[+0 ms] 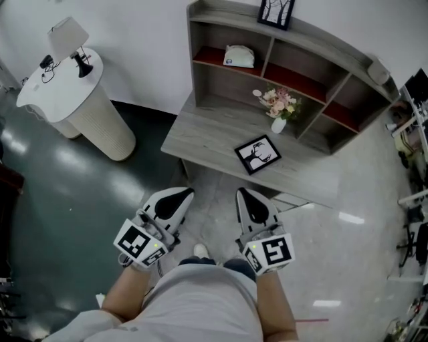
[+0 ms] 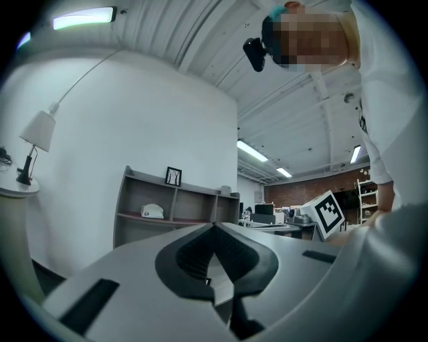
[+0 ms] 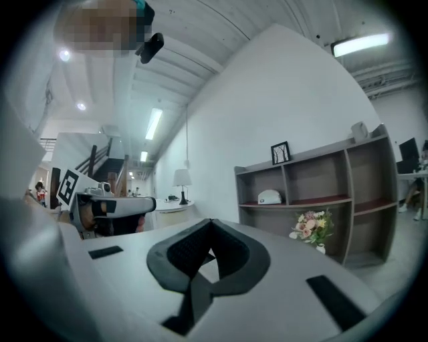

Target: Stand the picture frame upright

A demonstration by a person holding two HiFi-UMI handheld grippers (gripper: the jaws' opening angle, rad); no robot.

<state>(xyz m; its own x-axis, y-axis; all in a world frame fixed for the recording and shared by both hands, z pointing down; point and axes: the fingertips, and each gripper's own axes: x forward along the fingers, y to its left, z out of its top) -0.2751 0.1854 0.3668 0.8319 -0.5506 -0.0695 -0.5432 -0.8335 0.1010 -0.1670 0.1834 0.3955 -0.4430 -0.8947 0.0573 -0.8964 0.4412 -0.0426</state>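
A black picture frame (image 1: 257,153) lies flat, face up, on the grey desk (image 1: 200,133), in front of a small white vase of pink flowers (image 1: 279,105). Both grippers hang in front of the person's body, short of the desk's near edge. My left gripper (image 1: 182,194) is shut with nothing in it, its jaws meeting at the tips (image 2: 215,226). My right gripper (image 1: 242,193) is also shut and empty (image 3: 212,222), and sits a little below the frame in the head view. A second framed picture (image 1: 276,12) stands upright on top of the shelf.
The desk carries a grey shelf unit (image 1: 321,60) with red-lined compartments; a white object (image 1: 239,56) rests in the left one. A round white side table (image 1: 80,100) with a lamp (image 1: 68,37) stands at the left. Cluttered racks (image 1: 411,120) line the right edge.
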